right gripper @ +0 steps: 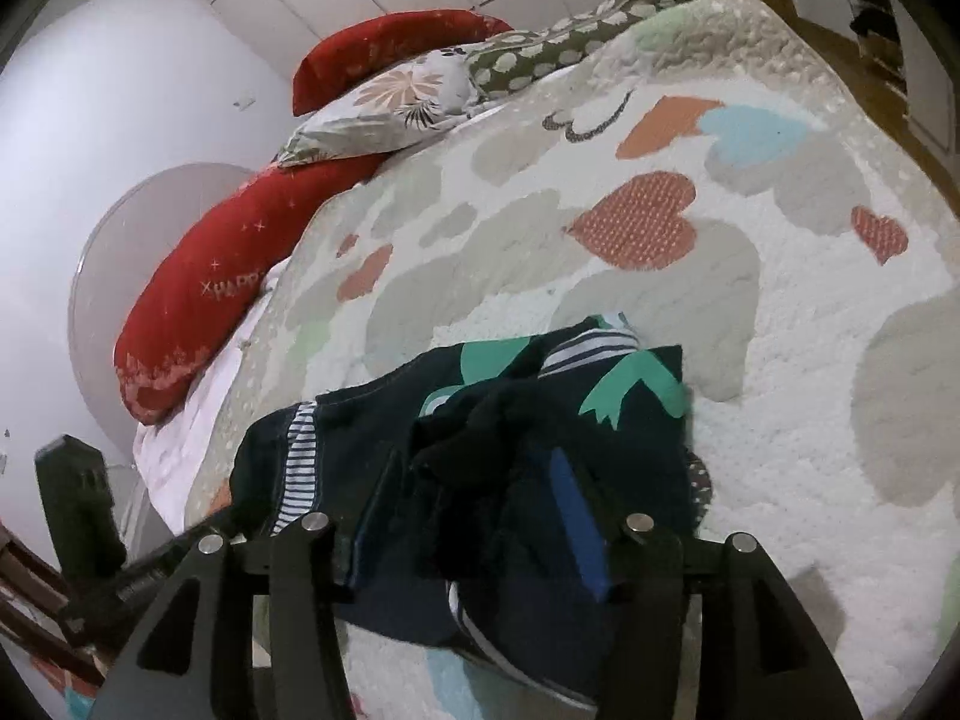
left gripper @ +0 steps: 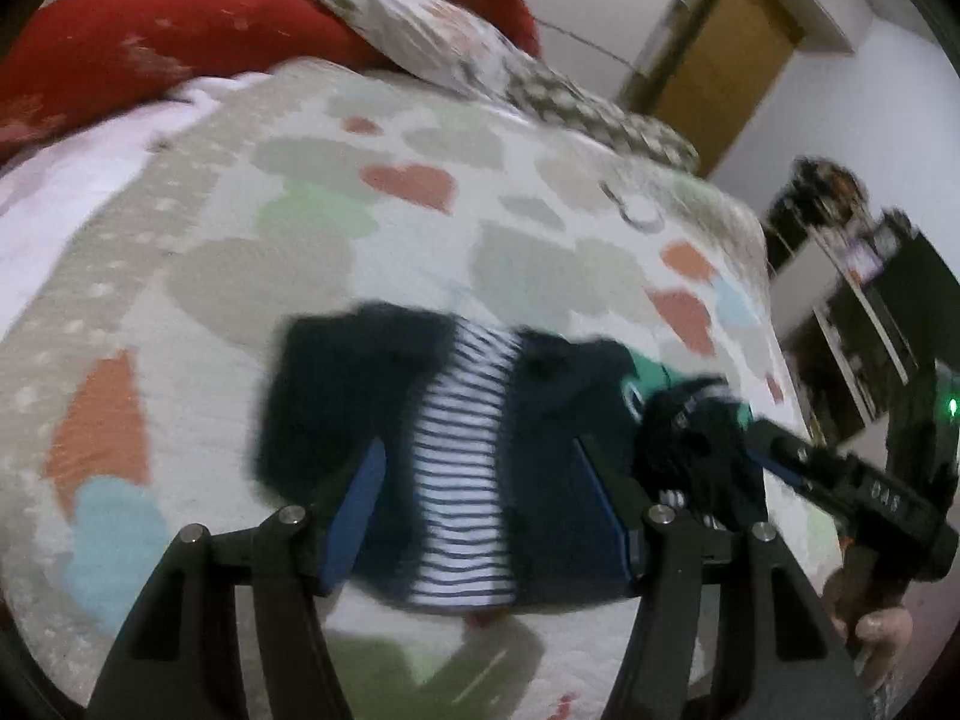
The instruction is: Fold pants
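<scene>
Navy pants (left gripper: 468, 438) with a striped panel lie bunched on the quilted bed (left gripper: 420, 240); left gripper (left gripper: 480, 504) fingers gape empty, right gripper (right gripper: 480, 516) fingers straddle dark cloth, grip unclear.

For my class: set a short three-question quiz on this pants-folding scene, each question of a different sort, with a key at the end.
1. True or false: the dark pants lie on a bare wooden floor.
2. Multiple choice: the long pillow at the bed's edge is A) red B) blue C) yellow.
3. Fill in: the panel running down the pants shows white and dark ____.

Key
1. False: they lie on the heart-patterned bedspread.
2. A.
3. Stripes.

Note for markers: the left gripper frames the pants with its jaws apart; whether the right gripper grips the cloth bunched between its fingers is unclear.
</scene>
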The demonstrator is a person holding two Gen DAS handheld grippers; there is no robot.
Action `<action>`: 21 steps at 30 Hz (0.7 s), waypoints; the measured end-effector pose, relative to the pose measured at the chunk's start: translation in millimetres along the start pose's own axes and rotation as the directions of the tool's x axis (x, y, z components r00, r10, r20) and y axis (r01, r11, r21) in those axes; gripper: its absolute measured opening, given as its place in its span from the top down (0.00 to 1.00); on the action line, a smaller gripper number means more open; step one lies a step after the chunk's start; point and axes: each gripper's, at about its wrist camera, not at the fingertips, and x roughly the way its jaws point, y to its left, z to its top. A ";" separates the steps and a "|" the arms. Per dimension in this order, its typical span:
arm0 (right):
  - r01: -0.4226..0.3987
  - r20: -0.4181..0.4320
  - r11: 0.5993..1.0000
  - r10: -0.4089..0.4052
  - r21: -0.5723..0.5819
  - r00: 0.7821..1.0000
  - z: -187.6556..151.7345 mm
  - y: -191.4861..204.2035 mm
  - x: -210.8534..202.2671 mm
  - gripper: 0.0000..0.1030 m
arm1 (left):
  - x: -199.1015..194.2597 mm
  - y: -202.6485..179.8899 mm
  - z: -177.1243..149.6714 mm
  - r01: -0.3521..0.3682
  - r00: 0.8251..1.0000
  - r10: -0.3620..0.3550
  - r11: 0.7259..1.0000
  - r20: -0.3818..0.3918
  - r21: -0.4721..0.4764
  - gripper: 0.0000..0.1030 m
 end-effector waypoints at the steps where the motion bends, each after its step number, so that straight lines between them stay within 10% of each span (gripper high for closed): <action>1: 0.000 -0.006 1.000 0.000 -0.009 1.000 1.1 3.3 -1.0 0.45 | -3.9 6.5 -0.2 -0.010 1.000 0.010 1.000 0.008 -0.021 0.36; 8: -0.114 -0.159 0.986 0.094 -0.125 0.983 11.7 65.4 30.0 0.40 | 4.2 68.7 -20.9 -0.030 0.999 0.020 0.979 -0.049 -0.203 0.32; 13: -0.178 -0.393 0.952 0.069 -0.248 0.917 12.0 138.6 93.1 0.37 | 10.0 74.2 -32.2 0.013 0.999 -0.020 0.977 -0.030 -0.215 0.32; 21: -0.065 -0.572 0.931 -0.165 -0.359 0.804 17.6 201.8 188.6 0.33 | 11.5 74.3 -32.6 0.121 0.992 -0.124 0.961 0.003 -0.249 0.32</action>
